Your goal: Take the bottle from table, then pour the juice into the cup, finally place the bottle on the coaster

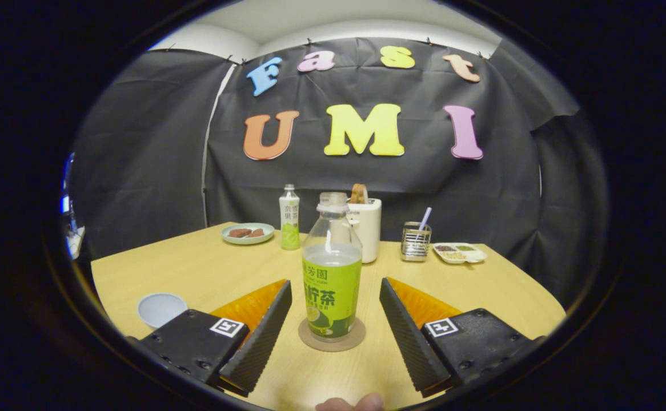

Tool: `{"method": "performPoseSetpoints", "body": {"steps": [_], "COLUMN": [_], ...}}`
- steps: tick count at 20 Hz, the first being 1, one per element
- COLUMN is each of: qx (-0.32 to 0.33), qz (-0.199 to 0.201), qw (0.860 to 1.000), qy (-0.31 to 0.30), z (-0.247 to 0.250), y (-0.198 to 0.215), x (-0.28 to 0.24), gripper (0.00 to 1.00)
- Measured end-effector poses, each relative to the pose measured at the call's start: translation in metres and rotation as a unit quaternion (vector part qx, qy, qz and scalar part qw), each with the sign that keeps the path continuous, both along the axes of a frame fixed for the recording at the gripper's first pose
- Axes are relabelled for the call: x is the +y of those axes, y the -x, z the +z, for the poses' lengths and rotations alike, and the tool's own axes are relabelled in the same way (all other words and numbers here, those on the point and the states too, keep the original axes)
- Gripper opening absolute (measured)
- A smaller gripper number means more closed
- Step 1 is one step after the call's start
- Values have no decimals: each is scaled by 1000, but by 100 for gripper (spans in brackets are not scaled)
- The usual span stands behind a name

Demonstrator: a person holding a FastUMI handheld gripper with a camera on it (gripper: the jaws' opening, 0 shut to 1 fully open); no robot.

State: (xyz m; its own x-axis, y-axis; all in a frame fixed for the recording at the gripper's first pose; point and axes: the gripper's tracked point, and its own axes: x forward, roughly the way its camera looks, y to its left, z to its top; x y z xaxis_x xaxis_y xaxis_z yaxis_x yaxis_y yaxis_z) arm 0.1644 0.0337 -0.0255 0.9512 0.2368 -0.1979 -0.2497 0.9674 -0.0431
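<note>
The gripper (pixel 333 325) is facing the far wall across a pale wooden table (pixel 504 291), its two ribbed black fingers (pixel 261 337) standing wide apart. Neither finger is touching anything.

The bottle (pixel 332 268) is standing upright between the fingers, set on the round coaster (pixel 310 342), with clear gaps on both sides. It is wearing a green label and no cap, and it is holding pale liquid up to about its shoulder.

The cup (pixel 160 308) is sitting to the left, just beyond the left finger's black block, well apart from the bottle. It is pale blue and seems to be holding nothing, though the angle is making that hard to judge.

Further back, a second bottle (pixel 289 217) with a white and green label is standing beside a plate (pixel 247 233) that is carrying some brown pieces. A white container (pixel 367 228) is standing just behind the near bottle, with something brown sticking out of its top. To its right, a wire holder (pixel 416 241) is carrying a straw-like stick, and a small divided dish (pixel 460 252) is lying next to it.

A fingertip (pixel 350 403) of the person is showing at the near edge, below the coaster.
</note>
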Motion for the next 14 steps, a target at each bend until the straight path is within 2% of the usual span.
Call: {"method": "performPoseSetpoints", "body": {"steps": [8,9,10,11,12,13,14], "qx": [-26,-28,-35,-49,-10,54,112], "qz": [10,22,78,234,412,564,663], "qw": [1000,999,996,971,911,824,740], "qy": [1,5,4,-5,3,4,18], "z": [29,32,37,48,43,33,18], "y": [46,53,68,105,163,226,273], "x": [0,3,24,76,134,164,185], "gripper": [99,99,100,100,100,99,100]}}
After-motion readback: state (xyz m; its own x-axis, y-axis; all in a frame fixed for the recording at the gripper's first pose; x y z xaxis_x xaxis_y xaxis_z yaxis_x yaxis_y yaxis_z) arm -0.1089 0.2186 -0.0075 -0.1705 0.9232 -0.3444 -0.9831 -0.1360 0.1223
